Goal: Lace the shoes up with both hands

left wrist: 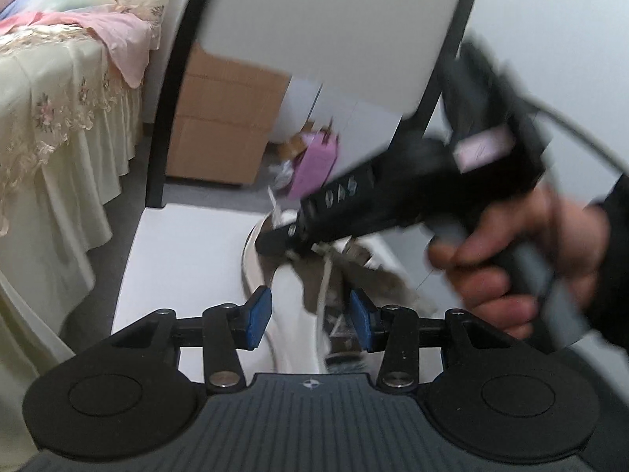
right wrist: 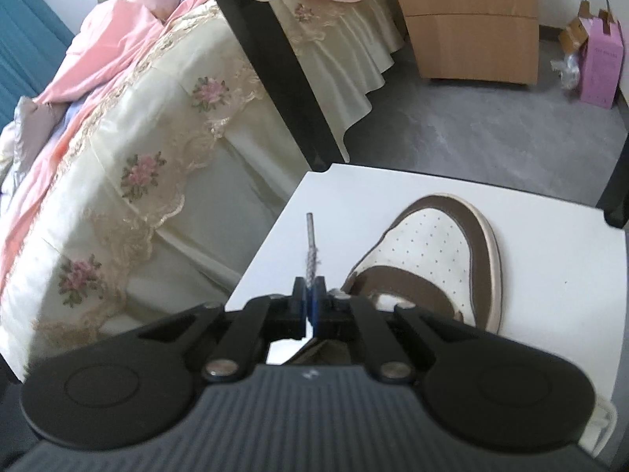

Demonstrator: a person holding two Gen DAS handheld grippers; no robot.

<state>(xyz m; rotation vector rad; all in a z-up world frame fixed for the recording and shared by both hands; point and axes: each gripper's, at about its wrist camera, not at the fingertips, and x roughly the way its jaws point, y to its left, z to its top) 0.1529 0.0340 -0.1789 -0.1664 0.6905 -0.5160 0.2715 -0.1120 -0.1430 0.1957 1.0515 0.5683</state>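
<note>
A white and brown sneaker [right wrist: 432,251] lies on a white chair seat [right wrist: 314,204]. My right gripper [right wrist: 310,299] is shut on the shoelace tip [right wrist: 309,244], which sticks out forward past the fingers, left of the shoe's toe. In the left wrist view my left gripper [left wrist: 310,314] is open, its blue pads on either side of the shoe's tongue area [left wrist: 322,287], with a lace strand [left wrist: 324,279] running between them. The right gripper [left wrist: 287,240] shows there too, blurred, above the shoe [left wrist: 287,299], held by a hand [left wrist: 511,259].
A bed with a cream floral cover [right wrist: 157,165] and pink bedding [right wrist: 118,39] stands to the left. The chair's black frame [right wrist: 283,63] and white backrest [left wrist: 334,31] rise behind. A wooden cabinet [right wrist: 471,27] and a pink box [right wrist: 601,67] stand on the grey floor.
</note>
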